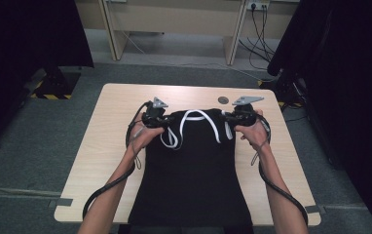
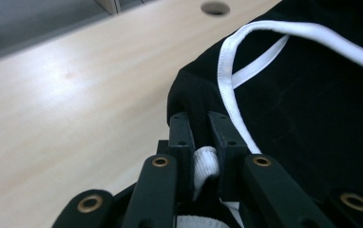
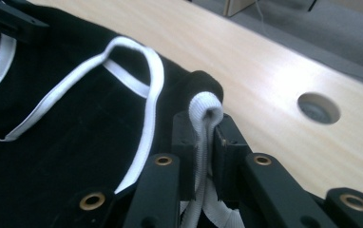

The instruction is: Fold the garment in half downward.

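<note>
High view | wooden table [image 1: 101,141] | grey carpet floor [image 1: 23,161] | desk [image 1: 174,19] behind

Pale table [image 1: 101,146] (round hole [image 1: 223,100])

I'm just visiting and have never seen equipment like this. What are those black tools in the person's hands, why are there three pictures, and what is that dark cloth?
A person sits at a wooden table and works with two hand-held tools, each ending in two black jaws that pinch like tongs. The high view comes from a camera above the table; there the left gripper and right gripper sit at the far corners of a black garment with white trim, spread flat on the table. The other two pictures come from small cameras riding on each tool, looking along its jaws. In them, the left gripper and right gripper are each pinched shut on the garment's white-edged fabric. A round hole in the tabletop lies just beyond.
</note>
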Demonstrator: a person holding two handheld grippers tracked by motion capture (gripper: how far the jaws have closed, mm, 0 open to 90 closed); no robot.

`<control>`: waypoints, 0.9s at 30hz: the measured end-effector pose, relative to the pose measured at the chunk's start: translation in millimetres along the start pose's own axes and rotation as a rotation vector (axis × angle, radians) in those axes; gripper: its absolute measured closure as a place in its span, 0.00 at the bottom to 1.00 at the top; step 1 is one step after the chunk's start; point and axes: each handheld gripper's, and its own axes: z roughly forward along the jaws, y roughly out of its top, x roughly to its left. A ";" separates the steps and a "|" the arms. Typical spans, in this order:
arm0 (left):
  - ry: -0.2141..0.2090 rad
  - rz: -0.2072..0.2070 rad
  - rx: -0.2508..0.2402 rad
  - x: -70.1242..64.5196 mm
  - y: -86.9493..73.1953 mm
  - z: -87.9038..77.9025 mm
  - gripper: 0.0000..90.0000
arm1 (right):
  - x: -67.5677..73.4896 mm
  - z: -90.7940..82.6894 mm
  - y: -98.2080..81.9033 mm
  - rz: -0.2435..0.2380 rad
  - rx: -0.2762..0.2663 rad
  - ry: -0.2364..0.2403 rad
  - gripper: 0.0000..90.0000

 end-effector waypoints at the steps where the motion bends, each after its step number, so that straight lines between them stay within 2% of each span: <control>1: 0.006 0.004 -0.007 0.8 5.3 -2.7 0.89 | -0.8 -0.6 4.3 -0.001 -0.007 -0.009 0.91; 5: 0.024 0.041 -0.031 -0.8 14.6 -13.6 0.88 | 6.6 -6.5 15.5 -0.018 -0.069 -0.003 0.91; 9: 0.024 0.094 -0.043 -10.3 6.0 -25.5 0.88 | 24.7 -12.6 9.3 -0.057 -0.113 0.017 0.91; 13: 0.012 0.146 -0.063 -24.2 -12.5 -39.0 0.87 | 42.1 -19.3 -5.8 -0.089 -0.142 0.043 0.91; 18: 0.009 0.197 -0.080 -39.4 -35.0 -56.7 0.87 | 60.0 -27.6 -30.6 -0.124 -0.143 0.064 0.91; 21: 0.008 0.234 -0.100 -52.5 -48.5 -67.1 0.87 | 69.7 -33.8 -44.3 -0.130 -0.156 0.076 0.91; 24: 0.005 0.273 -0.111 -64.9 -65.4 -76.5 0.86 | 80.3 -40.6 -59.9 -0.157 -0.153 0.077 0.91; 27: -0.002 0.274 -0.120 -72.6 -81.5 -85.0 0.86 | 88.5 -47.2 -75.7 -0.159 -0.149 0.090 0.90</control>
